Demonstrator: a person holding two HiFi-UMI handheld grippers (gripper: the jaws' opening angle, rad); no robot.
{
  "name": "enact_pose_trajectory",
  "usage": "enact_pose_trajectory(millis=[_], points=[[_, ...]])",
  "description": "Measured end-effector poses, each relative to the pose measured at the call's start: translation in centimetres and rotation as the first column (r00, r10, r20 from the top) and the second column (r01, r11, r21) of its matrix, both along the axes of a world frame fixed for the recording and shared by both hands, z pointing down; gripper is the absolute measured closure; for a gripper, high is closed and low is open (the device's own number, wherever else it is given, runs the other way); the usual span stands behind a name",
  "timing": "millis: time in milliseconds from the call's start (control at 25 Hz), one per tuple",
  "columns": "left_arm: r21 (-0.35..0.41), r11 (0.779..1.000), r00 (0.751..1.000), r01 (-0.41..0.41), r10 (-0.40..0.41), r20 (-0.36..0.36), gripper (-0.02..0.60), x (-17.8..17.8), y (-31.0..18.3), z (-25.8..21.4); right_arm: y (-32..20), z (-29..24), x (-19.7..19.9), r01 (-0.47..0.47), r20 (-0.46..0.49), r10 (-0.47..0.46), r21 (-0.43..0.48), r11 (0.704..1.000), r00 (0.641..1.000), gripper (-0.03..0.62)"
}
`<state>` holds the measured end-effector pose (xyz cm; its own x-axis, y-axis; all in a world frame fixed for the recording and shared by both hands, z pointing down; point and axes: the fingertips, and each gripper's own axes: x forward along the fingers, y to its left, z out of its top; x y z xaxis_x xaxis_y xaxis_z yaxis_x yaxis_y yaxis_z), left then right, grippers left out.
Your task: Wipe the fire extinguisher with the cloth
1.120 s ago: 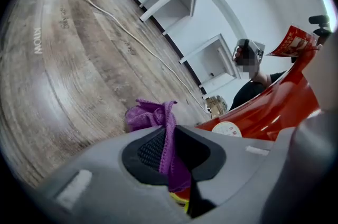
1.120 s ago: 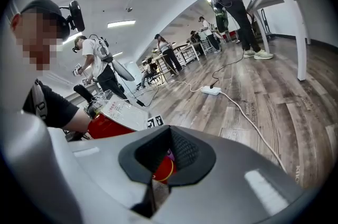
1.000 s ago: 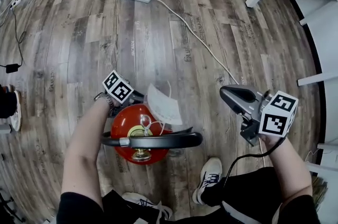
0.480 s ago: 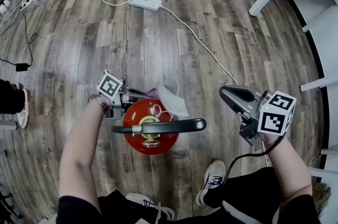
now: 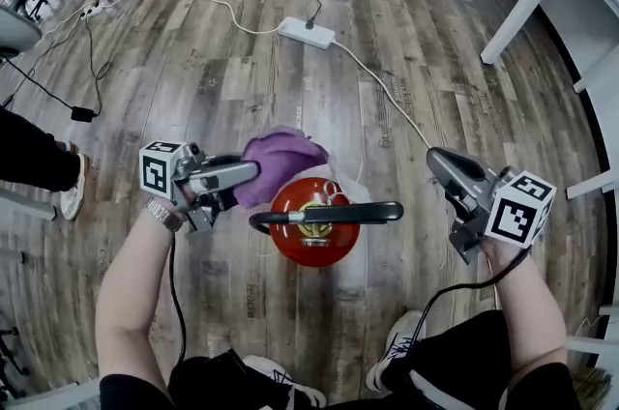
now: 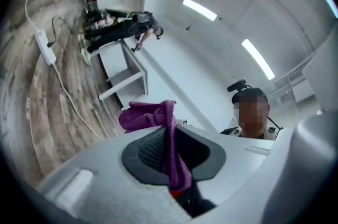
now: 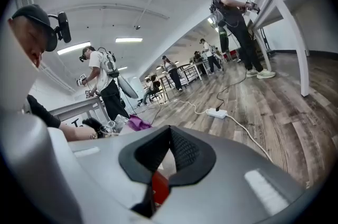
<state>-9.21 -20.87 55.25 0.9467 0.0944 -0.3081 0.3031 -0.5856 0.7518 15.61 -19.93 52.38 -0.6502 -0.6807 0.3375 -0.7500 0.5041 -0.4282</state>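
Cloth [image 5: 282, 162] pinched in left gripper [image 5: 253, 170] jaws — beside fire extinguisher [image 5: 313, 244], right gripper [image 5: 435, 158] jaws closed, empty

L gripper [image 5: 253, 170]: holds purple cloth [image 5: 285, 157] | extinguisher [image 5: 314, 242]: upright, btwn grippers | R gripper [image 5: 434, 159]: fingers together

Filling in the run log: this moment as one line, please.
left gripper: shut on purple cloth | right gripper: shut, empty | fire extinguisher: upright on floor
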Motion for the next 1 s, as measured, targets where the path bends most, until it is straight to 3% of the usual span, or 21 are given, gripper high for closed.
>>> enact_pose_trajectory(millis=[120, 240, 320, 400, 520, 600, 720, 880, 1000], points=[[0.108, 0.976, 0.982, 0.187, -0.187, -0.011, 0.537, -2.6, -0.1, -5.0, -0.4, -3.3, -1.4, 0.01, 0.026, -0.012, 0.07, 0.998, 1.0, 0.588], [0.236, 0.912, 0.936, 0.336, -0.35, 0.019, 0.537, -3.6, 1.4, -9.3, 0.9, -7.8, -4.0, 0.062, 0.054, -0.072, 0.17, 0.984, 0.996, 0.55], [0.285, 0.876, 0.913, 0.39, -0.408, 0.004, 0.537, -3.3, 3.0, -12.2, 2.2, -11.2, -5.9, 0.095, 0.062, -0.115, 0.262, 0.96, 0.991, 0.54], [0.286, 0.859, 0.902, 0.425, -0.43, -0.047, 0.537, -2.6, 4.3, -15.1, 3.7, -14.2, -8.2, 0.138, 0.088, -0.177, 0.333, 0.933, 0.98, 0.533], [0.267, 0.854, 0.895, 0.446, -0.426, -0.133, 0.537, -1.1, 6.0, -18.4, 6.5, -16.7, -11.8, 0.239, 0.122, -0.303, 0.376, 0.895, 0.945, 0.513], [0.248, 0.865, 0.898, 0.436, -0.401, -0.179, 0.537, 0.2, 7.1, -19.7, 7.9, -16.5, -13.8, 0.308, 0.141, -0.376, 0.356, 0.882, 0.916, 0.479], [0.203, 0.883, 0.9, 0.423, -0.382, -0.213, 0.535, 2.1, 8.4, -20.2, 8.5, -15.5, -15.3, 0.36, 0.209, -0.424, 0.284, 0.888, 0.881, 0.435], [0.183, 0.892, 0.903, 0.413, -0.375, -0.209, 0.535, 3.7, 9.9, -19.2, 8.5, -14.7, -15.7, 0.365, 0.332, -0.411, 0.192, 0.911, 0.849, 0.347], [0.17, 0.905, 0.908, 0.391, -0.348, -0.235, 0.535, 4.2, 11.1, -19.0, 9.0, -14.2, -16.6, 0.392, 0.366, -0.423, 0.158, 0.906, 0.829, 0.313]])
